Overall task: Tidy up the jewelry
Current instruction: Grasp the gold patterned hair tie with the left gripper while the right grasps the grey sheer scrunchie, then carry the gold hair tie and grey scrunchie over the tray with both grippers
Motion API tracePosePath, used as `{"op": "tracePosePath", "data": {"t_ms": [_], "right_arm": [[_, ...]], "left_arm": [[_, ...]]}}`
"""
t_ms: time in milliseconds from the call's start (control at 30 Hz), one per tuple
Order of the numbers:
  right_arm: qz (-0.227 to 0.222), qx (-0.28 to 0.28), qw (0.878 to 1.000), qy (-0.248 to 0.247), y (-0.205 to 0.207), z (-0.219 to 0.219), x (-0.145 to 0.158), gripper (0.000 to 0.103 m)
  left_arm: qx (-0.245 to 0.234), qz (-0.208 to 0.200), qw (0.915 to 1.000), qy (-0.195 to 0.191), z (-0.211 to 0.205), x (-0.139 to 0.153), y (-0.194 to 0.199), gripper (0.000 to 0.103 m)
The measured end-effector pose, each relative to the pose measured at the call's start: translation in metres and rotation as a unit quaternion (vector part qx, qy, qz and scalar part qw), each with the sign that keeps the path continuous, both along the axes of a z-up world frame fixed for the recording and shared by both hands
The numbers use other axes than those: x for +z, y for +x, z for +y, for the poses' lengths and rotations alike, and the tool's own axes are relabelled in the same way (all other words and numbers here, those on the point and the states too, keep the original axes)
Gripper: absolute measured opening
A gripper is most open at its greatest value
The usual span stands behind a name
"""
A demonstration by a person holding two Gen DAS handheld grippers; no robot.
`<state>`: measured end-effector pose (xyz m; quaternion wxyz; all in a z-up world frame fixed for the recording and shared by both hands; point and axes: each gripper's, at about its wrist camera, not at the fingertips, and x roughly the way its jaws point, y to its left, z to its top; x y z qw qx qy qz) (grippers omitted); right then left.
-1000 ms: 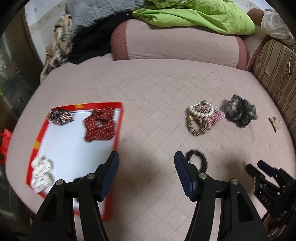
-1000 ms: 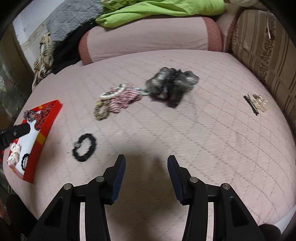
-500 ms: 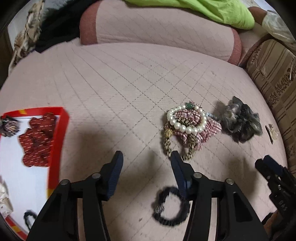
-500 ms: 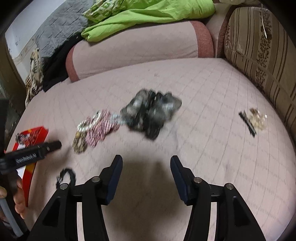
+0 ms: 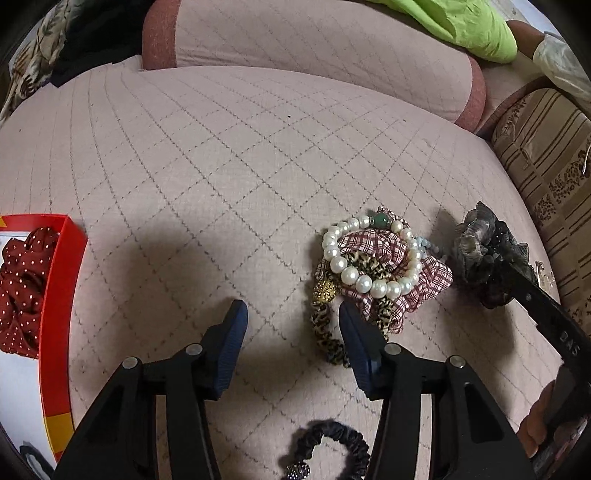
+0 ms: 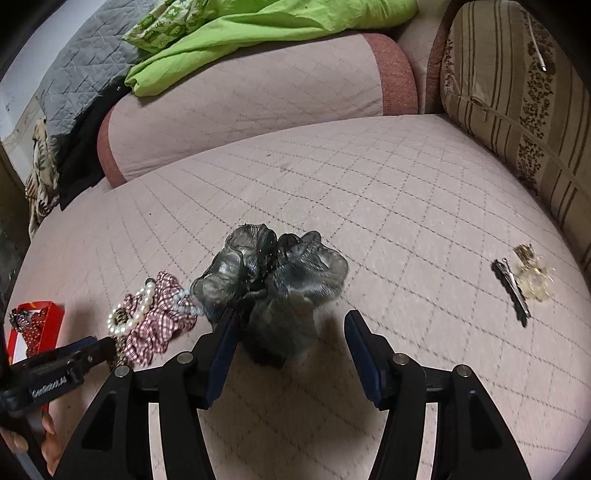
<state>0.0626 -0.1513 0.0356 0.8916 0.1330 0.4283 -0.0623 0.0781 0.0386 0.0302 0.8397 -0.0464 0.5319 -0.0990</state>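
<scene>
My left gripper (image 5: 291, 310) is open just above the pink quilt. A leopard-print scrunchie (image 5: 325, 332) lies against its right finger, within the gap. Beyond it, a pearl bracelet (image 5: 347, 273) rests on a red plaid scrunchie (image 5: 424, 280). A black scrunchie (image 5: 332, 439) lies below, between the gripper's arms. My right gripper (image 6: 290, 317) is open too. A sheer grey-black scrunchie (image 6: 273, 273) reaches into its gap, close to the left finger. A red tray (image 5: 55, 332) at the left holds a red dotted scrunchie (image 5: 22, 288).
A black hair clip (image 6: 511, 288) and a clear gold clip (image 6: 532, 273) lie at the right of the quilt. A pink bolster (image 6: 258, 96) with green cloth (image 6: 258, 33) lines the back. A striped cushion (image 6: 517, 92) stands at the right.
My left gripper moved right from the tray and down to the bracelet pile, its jaws a little narrower. My right gripper closed in on the grey scrunchie with its jaws wider.
</scene>
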Motion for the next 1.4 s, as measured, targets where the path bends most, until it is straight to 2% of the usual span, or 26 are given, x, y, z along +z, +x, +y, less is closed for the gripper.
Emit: {"op": "tracePosePath", "data": {"t_ms": [100,133,167,200,233,267,300,400,733,1067,1200,1400], "right_arm": [[0.005,-0.003,1.0,0.0,0.008,0.002,-0.006,0.063],[0.006,-0.004,1.0,0.0,0.01,0.002,-0.007,0.063],[0.008,-0.006,1.0,0.002,0.012,0.003,-0.009,0.063],[0.01,-0.006,1.0,0.005,0.014,0.003,-0.011,0.053],[0.012,-0.006,1.0,0.008,0.014,0.004,-0.012,0.044],[0.016,-0.002,1.0,0.012,0.016,0.005,-0.013,0.026],[0.019,0.002,1.0,0.017,0.018,0.006,-0.014,0.021],[0.014,0.01,1.0,0.019,0.013,0.011,-0.008,0.015],[-0.017,0.036,0.999,0.035,-0.037,0.022,0.029,0.014],[-0.04,0.067,0.996,0.041,-0.082,0.047,0.059,0.014],[-0.044,0.084,0.995,0.04,-0.091,0.062,0.067,0.014],[-0.049,0.122,0.991,0.039,-0.099,0.094,0.08,0.014]], "left_arm": [[0.003,-0.006,1.0,0.005,-0.003,-0.001,0.0,0.05],[0.004,-0.009,0.9999,0.007,-0.005,-0.001,-0.001,0.048],[0.005,-0.011,0.9999,0.01,-0.005,-0.001,-0.001,0.04],[0.005,-0.013,0.9998,0.017,-0.007,-0.001,-0.002,0.035],[0.005,-0.014,0.9996,0.023,-0.008,-0.001,-0.003,0.019],[0.003,-0.01,0.9997,0.02,-0.007,-0.001,-0.002,0.004],[-0.001,-0.003,0.9999,0.01,-0.007,-0.001,-0.002,0.004],[-0.003,-0.003,1.0,0.002,-0.003,0.007,-0.007,0.004],[0.004,-0.037,0.9985,-0.039,0.022,0.064,-0.051,0.004],[0.008,-0.099,0.9947,-0.024,0.044,0.113,-0.106,0.004],[0.023,-0.111,0.9935,-0.015,0.063,0.121,-0.12,0.004],[0.072,-0.112,0.991,-0.01,0.112,0.124,-0.129,0.004]]}}
